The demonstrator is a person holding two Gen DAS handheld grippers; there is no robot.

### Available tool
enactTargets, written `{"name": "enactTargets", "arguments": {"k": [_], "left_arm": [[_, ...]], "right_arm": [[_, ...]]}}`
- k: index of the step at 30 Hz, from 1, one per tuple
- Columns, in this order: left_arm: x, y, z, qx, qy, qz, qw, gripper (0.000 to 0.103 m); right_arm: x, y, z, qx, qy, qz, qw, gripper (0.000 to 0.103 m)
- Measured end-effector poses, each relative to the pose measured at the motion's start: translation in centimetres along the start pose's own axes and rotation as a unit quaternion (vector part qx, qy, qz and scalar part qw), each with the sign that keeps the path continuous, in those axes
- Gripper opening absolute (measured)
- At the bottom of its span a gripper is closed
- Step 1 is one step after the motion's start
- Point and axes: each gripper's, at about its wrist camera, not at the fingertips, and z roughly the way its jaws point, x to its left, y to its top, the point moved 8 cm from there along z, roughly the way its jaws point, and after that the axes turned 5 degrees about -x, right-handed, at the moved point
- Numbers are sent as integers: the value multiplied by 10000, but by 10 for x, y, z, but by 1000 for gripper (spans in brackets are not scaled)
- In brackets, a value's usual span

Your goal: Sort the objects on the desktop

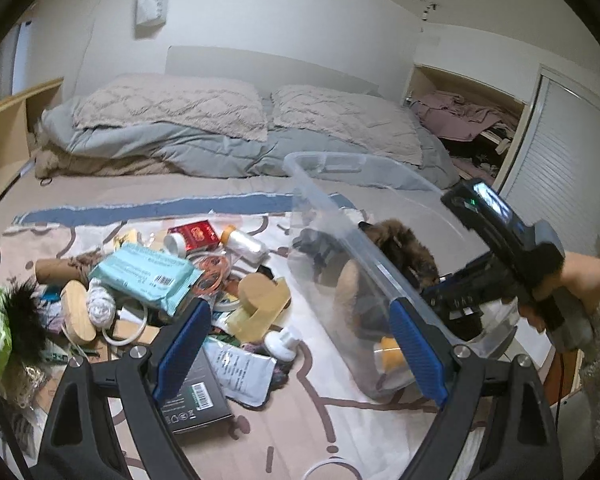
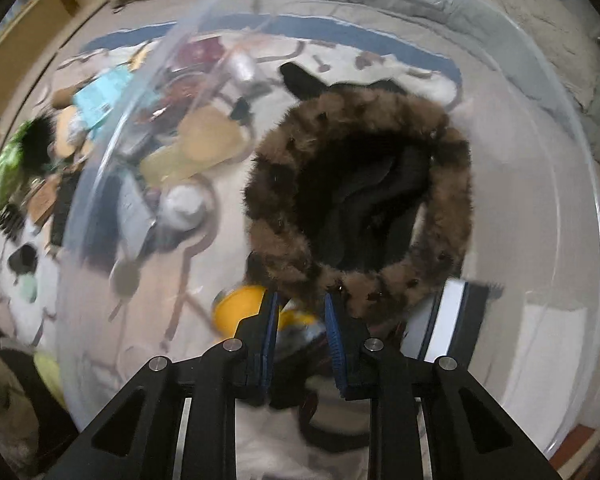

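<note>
**Student:** Reading left to right, what occupies the left wrist view?

**Tutor:** A heap of clutter on the bed cover: a teal wipes pack (image 1: 146,276), a black box (image 1: 192,394) and a wooden tape holder (image 1: 260,300). The left gripper (image 1: 300,344) hangs above them, fingers spread wide and empty. To the right stands the clear plastic bin (image 1: 340,232), with the right gripper (image 1: 452,300) reaching into it.

**Student:** And the furry item?

**Tutor:** The brown fur hat (image 2: 360,192) lies inside the bin (image 2: 580,184), just ahead of the right gripper (image 2: 302,304). Its lower fur edge sits at the fingertips (image 2: 270,308), which stand narrowly apart; whether they pinch the fur cannot be told. A yellow object (image 2: 240,308) lies left of them.
</note>
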Motion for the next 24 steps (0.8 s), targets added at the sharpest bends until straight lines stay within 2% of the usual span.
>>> {"name": "enactTargets", "arguments": {"k": [3, 7, 10, 13, 16, 18, 24], "left_arm": [[12, -6, 2, 69, 25, -128, 9999, 91], [22, -9, -2, 100, 41, -226, 9997, 91], [25, -8, -9, 56, 41, -263, 9996, 91], [23, -5, -17, 8, -7, -278, 9996, 91], [16, -1, -26, -66, -54, -210, 9997, 91], [10, 3, -33, -117, -90, -150, 9998, 91], [-5, 9, -50, -230, -145, 1, 9996, 91]], "right_arm": [[-2, 11, 4, -37, -34, 113, 9999, 24], [4, 12, 0, -108, 127, 117, 9998, 25], [8, 8, -15, -427, 338, 214, 9983, 25], [1, 3, -36, -928, 449, 538, 9932, 25], [-6, -7, -59, -1542, 630, 946, 9815, 25], [-13, -17, -74, -1975, 520, 1135, 9723, 25], [-24, -40, -105, -2808, 371, 1455, 9480, 25]]}}
